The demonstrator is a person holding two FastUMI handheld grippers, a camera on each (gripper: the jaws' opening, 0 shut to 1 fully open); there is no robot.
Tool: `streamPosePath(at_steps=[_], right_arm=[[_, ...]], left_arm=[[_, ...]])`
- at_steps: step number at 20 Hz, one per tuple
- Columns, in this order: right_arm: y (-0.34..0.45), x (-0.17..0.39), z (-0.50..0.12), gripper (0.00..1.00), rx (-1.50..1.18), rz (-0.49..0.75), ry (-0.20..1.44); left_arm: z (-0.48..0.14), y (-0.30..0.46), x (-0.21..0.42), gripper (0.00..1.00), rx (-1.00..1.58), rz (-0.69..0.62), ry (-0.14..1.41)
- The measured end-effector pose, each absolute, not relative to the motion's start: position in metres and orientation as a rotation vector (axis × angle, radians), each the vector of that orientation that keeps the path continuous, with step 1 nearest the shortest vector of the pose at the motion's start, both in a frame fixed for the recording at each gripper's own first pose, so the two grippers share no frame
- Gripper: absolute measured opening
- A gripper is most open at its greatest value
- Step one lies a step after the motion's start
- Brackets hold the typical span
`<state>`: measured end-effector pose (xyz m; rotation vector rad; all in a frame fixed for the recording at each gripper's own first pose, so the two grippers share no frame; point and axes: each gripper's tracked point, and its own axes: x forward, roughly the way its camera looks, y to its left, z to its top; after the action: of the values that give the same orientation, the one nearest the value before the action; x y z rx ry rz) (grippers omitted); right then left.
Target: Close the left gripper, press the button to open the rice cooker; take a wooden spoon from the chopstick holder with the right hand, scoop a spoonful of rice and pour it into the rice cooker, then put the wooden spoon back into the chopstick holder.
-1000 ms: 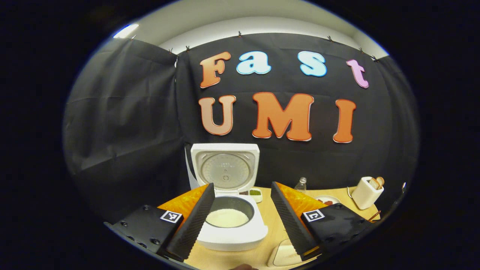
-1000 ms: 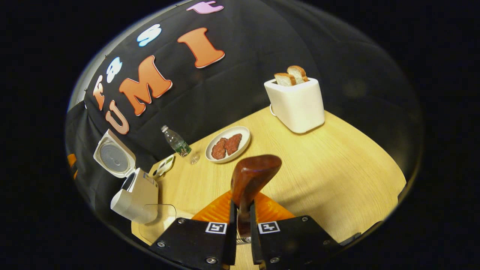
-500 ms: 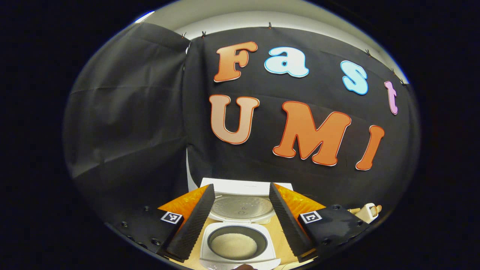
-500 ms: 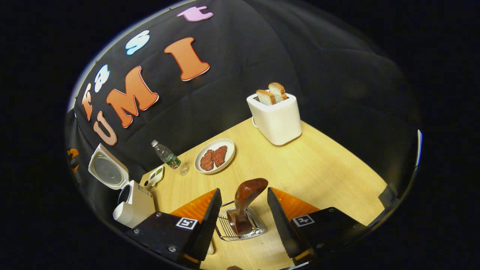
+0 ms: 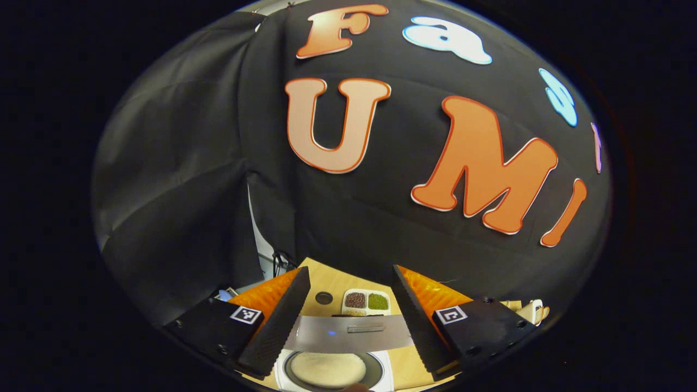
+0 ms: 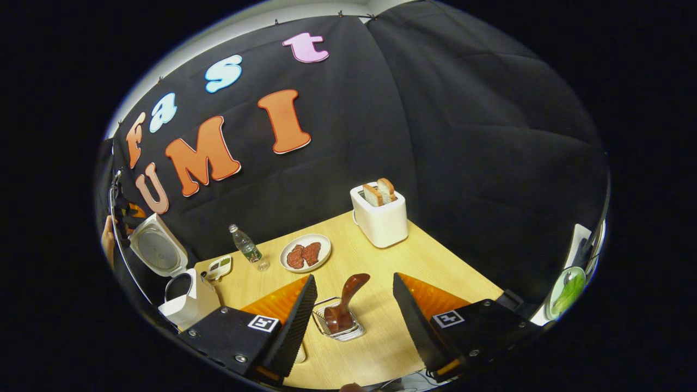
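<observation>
Wood-grain table (image 6: 452,261), pale and smooth, carries the goods. At its near edge a wire chopstick holder (image 6: 348,333) holds the wooden spoon (image 6: 348,296), glossy reddish-brown, its rounded bowl tilted up and right. The right gripper (image 6: 351,310) stands with its ribbed fingers spread wide on either side of the holder, touching nothing. A second ago those fingers pinched the spoon's handle; now they are apart and drawn back, and the spoon sits lower in the holder.

Far left in the right gripper view, the boxy white rice cooker (image 6: 188,296) stands with its round-faced lid (image 6: 158,251) raised. In the left gripper view the left gripper (image 5: 348,310), fingers also wide apart, has moved in over the cooker: the lid (image 5: 348,333) shows edge-on as a grey band, with pale rice (image 5: 326,369) in the dark pot below.
</observation>
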<state>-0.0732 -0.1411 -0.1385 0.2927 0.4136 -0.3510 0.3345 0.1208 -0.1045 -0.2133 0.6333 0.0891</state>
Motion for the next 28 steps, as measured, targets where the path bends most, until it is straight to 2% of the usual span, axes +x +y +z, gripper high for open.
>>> streamPosePath(at_steps=[5, 12, 18, 22, 28], right_arm=[[-0.13, -0.077, -0.128, 0.87, 0.249, -0.334, 0.42], [-0.083, -0.044, -0.137, 0.88, 0.246, -0.169, 0.469], [-0.055, -0.027, -0.138, 0.87, 0.206, -0.058, 0.493], [-0.042, -0.02, -0.141, 0.87, 0.19, -0.014, 0.507], [-0.017, -0.009, -0.142, 0.87, 0.156, 0.05, 0.518]], left_arm=[[-0.13, 0.115, 0.321, 1.0, -0.117, 0.098, 0.786], [-0.165, 0.093, 0.222, 1.0, -0.173, 0.097, 1.166], [-0.232, 0.077, 0.152, 1.0, -0.156, 0.092, 1.374], [-0.289, 0.063, 0.111, 1.0, -0.203, 0.158, 1.533], [-0.289, 0.065, 0.113, 1.0, -0.201, 0.188, 1.413]])
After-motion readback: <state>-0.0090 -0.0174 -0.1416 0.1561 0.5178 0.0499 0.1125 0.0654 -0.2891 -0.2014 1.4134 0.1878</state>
